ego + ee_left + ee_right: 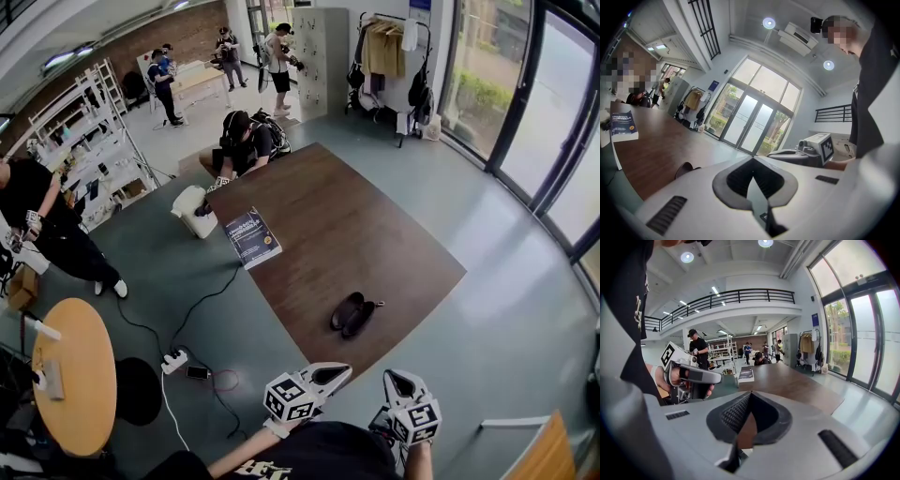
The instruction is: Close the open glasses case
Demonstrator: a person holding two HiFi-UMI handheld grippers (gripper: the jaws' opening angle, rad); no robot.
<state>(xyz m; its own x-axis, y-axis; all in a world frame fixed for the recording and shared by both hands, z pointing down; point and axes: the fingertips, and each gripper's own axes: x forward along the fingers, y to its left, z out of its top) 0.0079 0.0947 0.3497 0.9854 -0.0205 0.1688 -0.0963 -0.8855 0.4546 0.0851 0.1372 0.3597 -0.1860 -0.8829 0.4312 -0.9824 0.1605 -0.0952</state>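
As seen from the head view, the dark, open glasses case (354,314) lies on the brown wooden tabletop (375,234), close to the table's near corner. Its two oval halves are spread side by side. The long axis runs from lower left to upper right in that view, roughly along the table's near right edge. I cannot tell which half is the lid. In the left gripper view one rounded dark end of the case (684,168) shows just above the gripper body.

Further out on the table, a dark-covered book (252,237) lies at the left edge, well apart from the case. A white bag-like object (192,211) stands just beside that edge, and a seated person in black (246,139) leans over the far corner. On the grey floor (506,309) to the left lie a white power strip (173,359) and a phone (198,373), with a round wooden side table (73,375) beyond them.

Between the case and both grippers I see only the table's near corner.

- Left gripper (342,372) (752,161): held short of the table, pointing toward the case; jaws closed together, nothing between them.
- Right gripper (394,378) (750,394): beside the left one, apart from the case; jaws pressed together, empty.
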